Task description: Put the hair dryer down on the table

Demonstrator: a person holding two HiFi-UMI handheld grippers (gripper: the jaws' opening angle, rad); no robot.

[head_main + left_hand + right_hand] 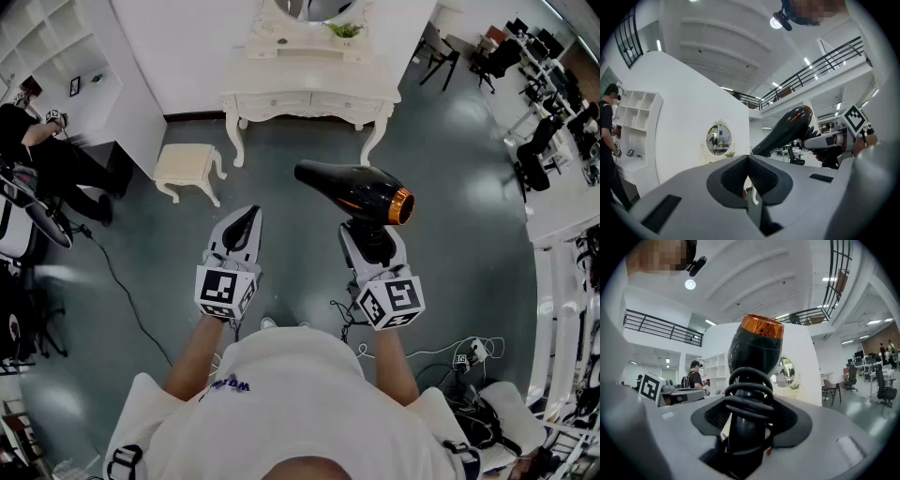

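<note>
Nearest the camera, the person in a white top (pixel 281 394) holds both arms out forward, a grey two-jaw tool in each hand. The left gripper (pixel 244 221) points ahead with its jaws pressed together and nothing between them; its own view shows the dark ribbed pads (pixel 761 176) meeting at the tip. Just beside it, the right gripper (pixel 371 242) pinches the handle of a glossy black hair dryer (pixel 352 190) with an orange metal ring at its rear end. In the right gripper view the handle stands upright between the pads, a black coiled cord (pixel 747 392) wound round it, and the dryer's body (pixel 754 350) rises above the jaws. In the head view the dryer hangs in the air over the dark grey floor (pixel 300 272), its nozzle aimed to the left and the orange ring to the right, well short of any furniture. White cables (pixel 450 354) lie on the floor near the person's right side. Farther off stands a small cream stool with curved legs (pixel 187 167), and beyond it a white carved dressing table (pixel 309 94) bearing a green plant (pixel 345 30). At the far left a person in black (pixel 37 150) stands by white open shelving (pixel 56 56).
</note>
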